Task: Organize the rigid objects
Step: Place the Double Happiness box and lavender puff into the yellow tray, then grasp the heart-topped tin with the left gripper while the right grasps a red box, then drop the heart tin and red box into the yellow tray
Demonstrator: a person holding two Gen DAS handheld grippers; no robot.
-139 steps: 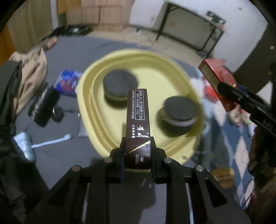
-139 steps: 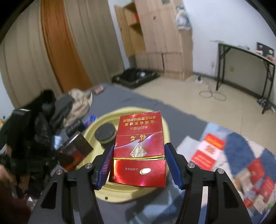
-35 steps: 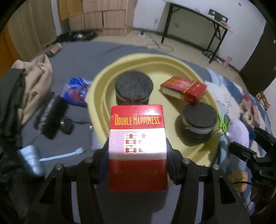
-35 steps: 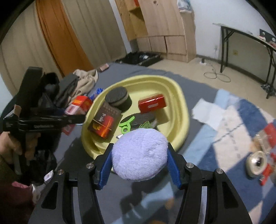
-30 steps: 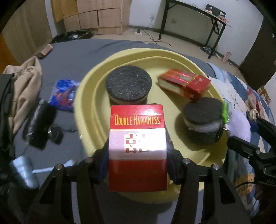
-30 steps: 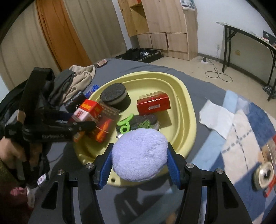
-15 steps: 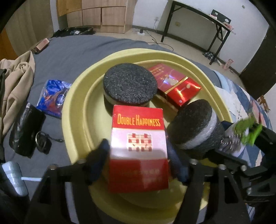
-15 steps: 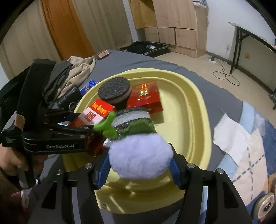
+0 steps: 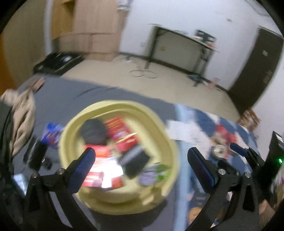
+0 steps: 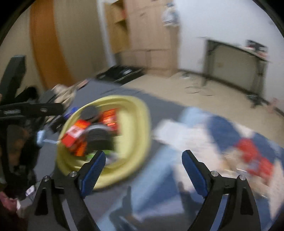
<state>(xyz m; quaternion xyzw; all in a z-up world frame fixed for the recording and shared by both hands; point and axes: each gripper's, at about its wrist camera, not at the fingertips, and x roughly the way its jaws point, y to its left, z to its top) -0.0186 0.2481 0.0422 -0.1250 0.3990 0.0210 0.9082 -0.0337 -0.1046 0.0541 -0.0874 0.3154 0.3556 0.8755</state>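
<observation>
Above the yellow basin (image 9: 170, 142), both the left tongs (image 9: 141, 156) and right tongs (image 10: 143, 158) have just spread wide with nothing between them, while blurred red boxes (image 9: 122, 135) and dark round pucks (image 9: 93, 131) lie heaped inside it.

White walls (image 9: 159, 16) all around, and both views are smeared with motion blur. A beige floor (image 9: 110, 76) runs back to a dark-legged table (image 9: 182, 46) against the far wall. Wooden cabinets (image 10: 147, 35) stand in the corner, an orange curtain (image 10: 46, 44) hangs left of them. A dark door (image 9: 255, 71) sits at the right. Loose cables (image 9: 143, 73) coil on the floor by the table.
</observation>
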